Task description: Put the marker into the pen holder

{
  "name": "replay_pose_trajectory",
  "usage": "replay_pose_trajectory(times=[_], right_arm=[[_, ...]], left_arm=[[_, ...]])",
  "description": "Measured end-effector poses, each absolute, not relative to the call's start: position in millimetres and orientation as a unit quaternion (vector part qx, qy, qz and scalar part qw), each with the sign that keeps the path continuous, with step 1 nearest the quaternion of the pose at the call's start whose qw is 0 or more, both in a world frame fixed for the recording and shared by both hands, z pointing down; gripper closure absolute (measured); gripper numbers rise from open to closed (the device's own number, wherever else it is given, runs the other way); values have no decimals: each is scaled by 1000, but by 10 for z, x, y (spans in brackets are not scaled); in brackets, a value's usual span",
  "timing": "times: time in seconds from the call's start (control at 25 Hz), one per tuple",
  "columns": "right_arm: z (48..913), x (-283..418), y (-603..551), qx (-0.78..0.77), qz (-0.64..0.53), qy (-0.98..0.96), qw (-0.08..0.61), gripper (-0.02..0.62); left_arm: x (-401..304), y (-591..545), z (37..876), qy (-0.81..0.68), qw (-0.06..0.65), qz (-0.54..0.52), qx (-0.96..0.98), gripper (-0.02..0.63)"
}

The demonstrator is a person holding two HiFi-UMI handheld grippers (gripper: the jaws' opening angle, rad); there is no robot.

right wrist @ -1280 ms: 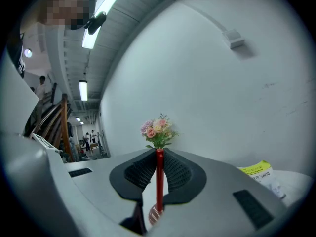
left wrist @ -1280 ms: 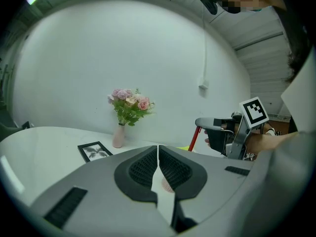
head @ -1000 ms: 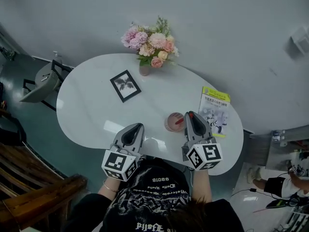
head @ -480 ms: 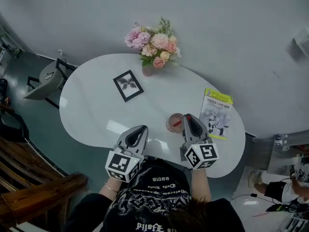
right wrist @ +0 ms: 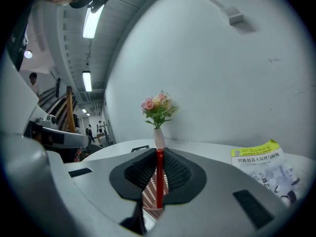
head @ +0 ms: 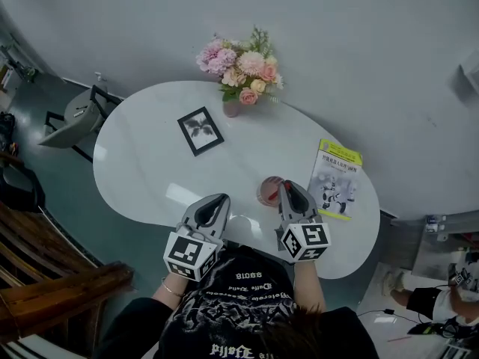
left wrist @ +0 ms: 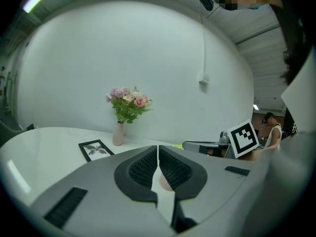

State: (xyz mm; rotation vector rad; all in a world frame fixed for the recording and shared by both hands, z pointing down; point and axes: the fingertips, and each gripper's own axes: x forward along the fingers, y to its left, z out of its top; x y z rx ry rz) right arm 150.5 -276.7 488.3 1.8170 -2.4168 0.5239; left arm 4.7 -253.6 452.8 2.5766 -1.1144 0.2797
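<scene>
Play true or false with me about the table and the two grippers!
1. The right gripper holds a red marker upright. True.
2. The left gripper holds the pink pen holder. False: its jaws are together on nothing, and the pen holder stands on the white table.
3. The flowers are all blue. False: they are pink and peach.
4. A booklet with a yellow top lies on the table. True.

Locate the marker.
In the right gripper view, the red marker stands upright, clamped by the right gripper, over the pink pen holder, left of the yellow booklet.
</scene>
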Motion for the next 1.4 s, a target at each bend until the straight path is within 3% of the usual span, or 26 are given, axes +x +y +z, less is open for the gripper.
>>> replay_pose_trajectory(times=[0.76, 1.08, 1.4], right_arm=[[5203, 1473, -2811, 566, 226, -792, 36, 527], [5078, 1486, -2840, 577, 185, -794, 55, 379], [4827, 1484, -2839, 584, 145, -796, 65, 354]], left_arm=[[18, -2575, 4596, -412, 158, 109, 891, 577], [11, -2584, 4650, -411, 158, 115, 890, 577], [53, -2568, 4690, -397, 170, 115, 894, 577]])
